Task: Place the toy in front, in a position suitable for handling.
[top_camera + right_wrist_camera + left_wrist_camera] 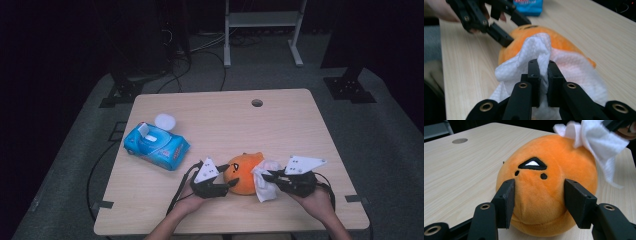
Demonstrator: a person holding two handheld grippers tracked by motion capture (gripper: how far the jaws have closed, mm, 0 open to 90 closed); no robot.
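Observation:
A round orange plush toy [243,173] with a small stitched face lies near the table's front edge. My left gripper [228,176] comes in from its left, and both jaws press into the plush's sides [544,157]. My right gripper [267,176] is shut on a white wipe [264,189], which lies against the toy's right side. In the right gripper view the jaws pinch a fold of the wipe [536,47], draped over the plush [565,42], with the left gripper [511,26] beyond it. In the left gripper view the wipe [596,142] hangs over the toy's upper right.
A blue pack of wet wipes [156,146] with its flap open lies at the table's left, a round white lid [165,121] just behind it. A cable hole [257,103] sits near the far edge. Cables and a stand's legs are on the floor beyond.

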